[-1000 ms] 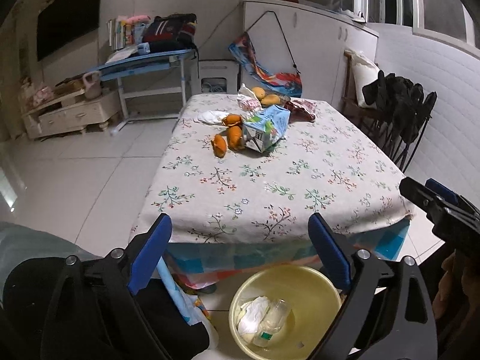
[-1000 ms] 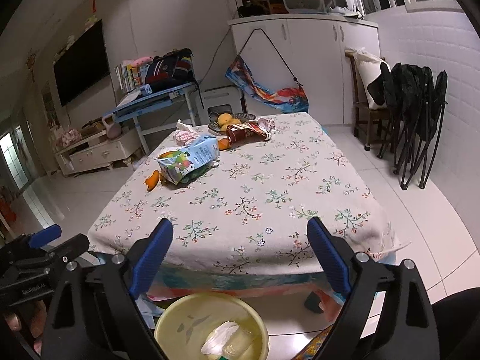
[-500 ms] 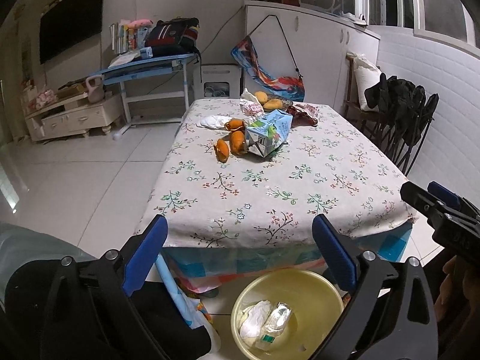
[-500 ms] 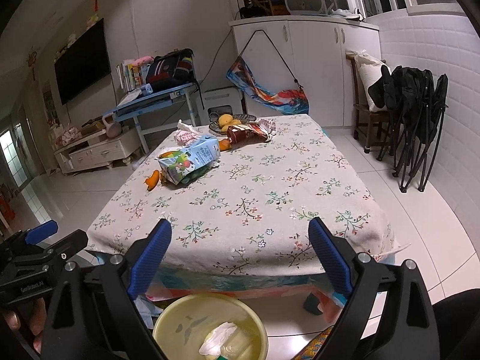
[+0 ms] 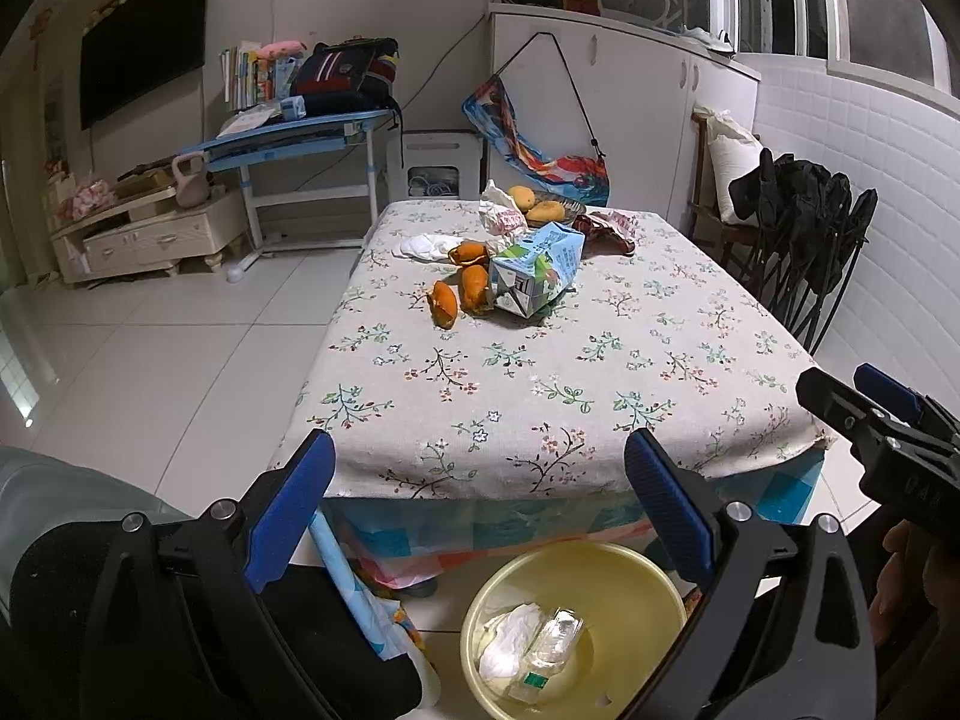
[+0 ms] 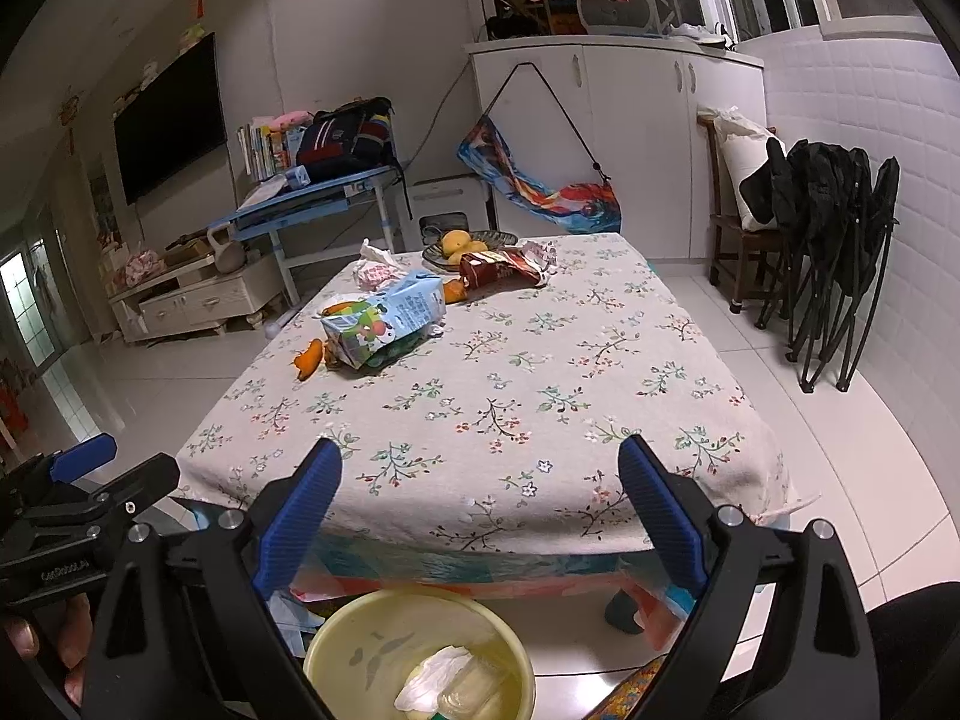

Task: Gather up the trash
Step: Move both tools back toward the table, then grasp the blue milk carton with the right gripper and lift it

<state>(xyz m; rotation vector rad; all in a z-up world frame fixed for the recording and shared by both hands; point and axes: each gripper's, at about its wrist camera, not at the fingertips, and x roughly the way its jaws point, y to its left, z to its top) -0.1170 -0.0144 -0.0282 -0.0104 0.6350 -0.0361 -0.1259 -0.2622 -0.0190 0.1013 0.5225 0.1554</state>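
A yellow bin (image 5: 624,576) (image 6: 354,636) stands on the floor below the table's near edge, holding a white tissue (image 5: 507,636) and a clear plastic bottle (image 5: 549,648). On the floral tablecloth (image 5: 540,372) lie a blue drink carton (image 5: 537,276) (image 6: 384,321), orange peels (image 5: 459,294), a white tissue (image 5: 423,245) and a red snack wrapper (image 6: 501,267). My left gripper (image 5: 480,450) and right gripper (image 6: 480,456) both hang open and empty above the bin, short of the table edge.
A plate of mangoes (image 6: 468,246) sits at the table's far end. Folded black chairs (image 6: 840,240) lean on the right wall. A blue desk (image 5: 300,138) and low cabinet (image 5: 144,234) stand far left. White floor tiles surround the table.
Both grippers have risen and tilted up slightly; the table looks a little nearer and the bin sits lower in view. Jaws stay open.
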